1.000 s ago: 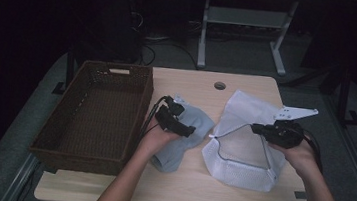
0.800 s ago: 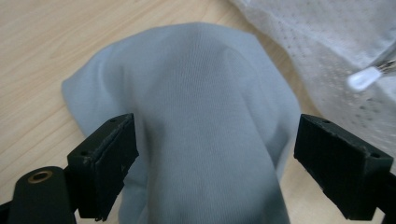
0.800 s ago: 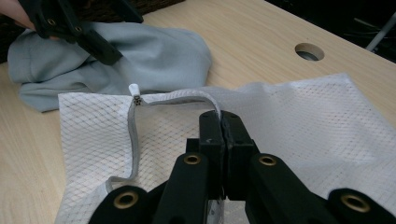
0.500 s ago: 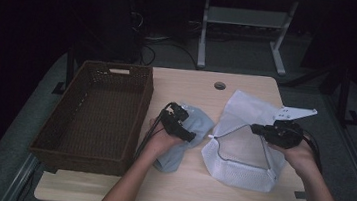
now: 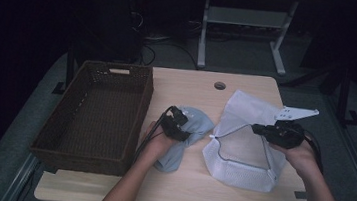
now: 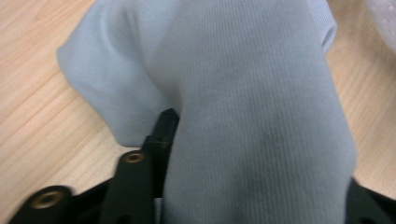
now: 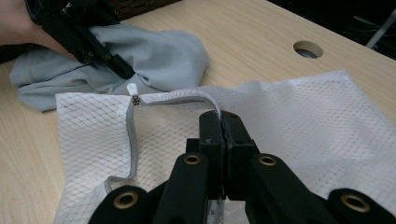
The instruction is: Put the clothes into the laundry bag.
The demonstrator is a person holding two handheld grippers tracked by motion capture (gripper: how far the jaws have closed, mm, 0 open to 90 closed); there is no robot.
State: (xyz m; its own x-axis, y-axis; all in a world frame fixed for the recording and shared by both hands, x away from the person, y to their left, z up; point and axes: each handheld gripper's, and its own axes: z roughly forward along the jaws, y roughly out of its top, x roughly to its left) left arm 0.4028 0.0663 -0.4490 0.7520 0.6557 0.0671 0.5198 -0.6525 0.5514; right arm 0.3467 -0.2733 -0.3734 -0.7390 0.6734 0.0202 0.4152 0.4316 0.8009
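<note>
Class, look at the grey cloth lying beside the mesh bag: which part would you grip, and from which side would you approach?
Probably grip the raised fold in the middle of the grey cloth, coming from above. The cloth lies crumpled on the table, so its flat edges offer little, while the bunched ridge stands up between the jaws of the left hand-held gripper.

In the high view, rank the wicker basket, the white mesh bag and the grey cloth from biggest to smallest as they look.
1. wicker basket
2. white mesh bag
3. grey cloth, partly hidden under the left gripper
</note>
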